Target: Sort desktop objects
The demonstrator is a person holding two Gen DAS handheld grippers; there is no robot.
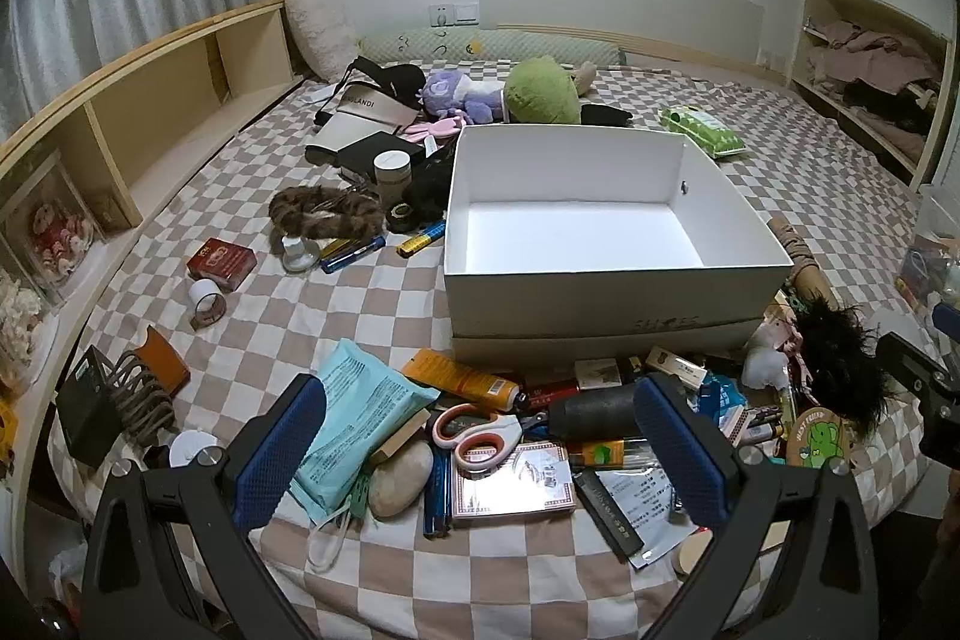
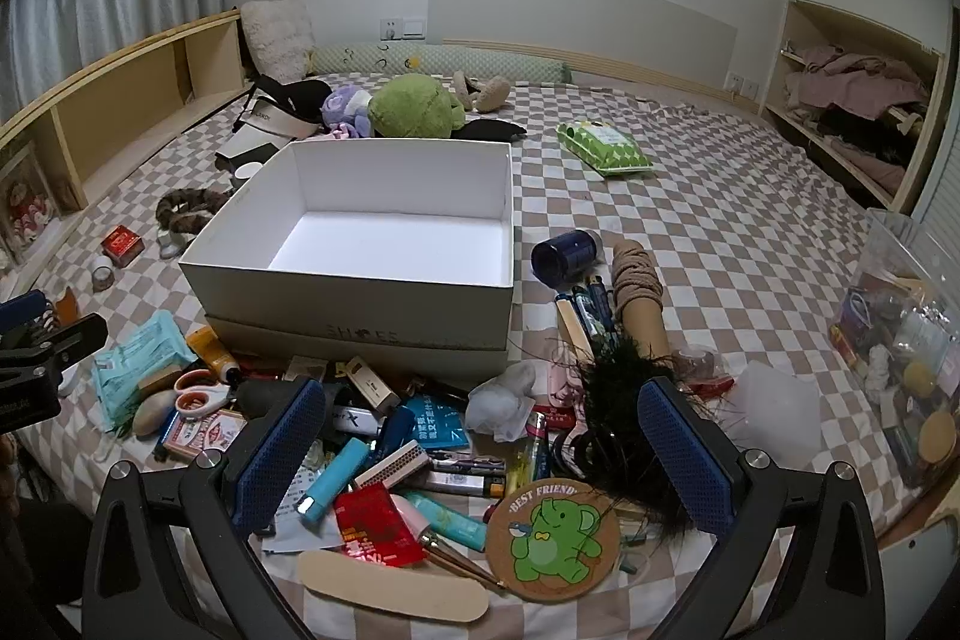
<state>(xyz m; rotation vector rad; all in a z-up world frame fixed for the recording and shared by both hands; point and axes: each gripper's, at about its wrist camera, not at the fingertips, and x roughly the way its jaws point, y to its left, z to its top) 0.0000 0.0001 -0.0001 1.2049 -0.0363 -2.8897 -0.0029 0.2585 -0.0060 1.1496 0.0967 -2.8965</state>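
Note:
An empty white box stands on the checkered bed; it also shows in the right wrist view. In front of it lies a heap of small items. My left gripper is open and empty above red-handled scissors, a card pack, a teal wipes pack and a black cylinder. My right gripper is open and empty above a blue lighter, a red packet, a black feather tuft and a green elephant coaster.
Plush toys, a cap and boxes lie behind the box. A green tissue pack lies at the back right. A twine roll and blue tape lie right of the box. A clear bin stands far right. Wooden shelves line the left.

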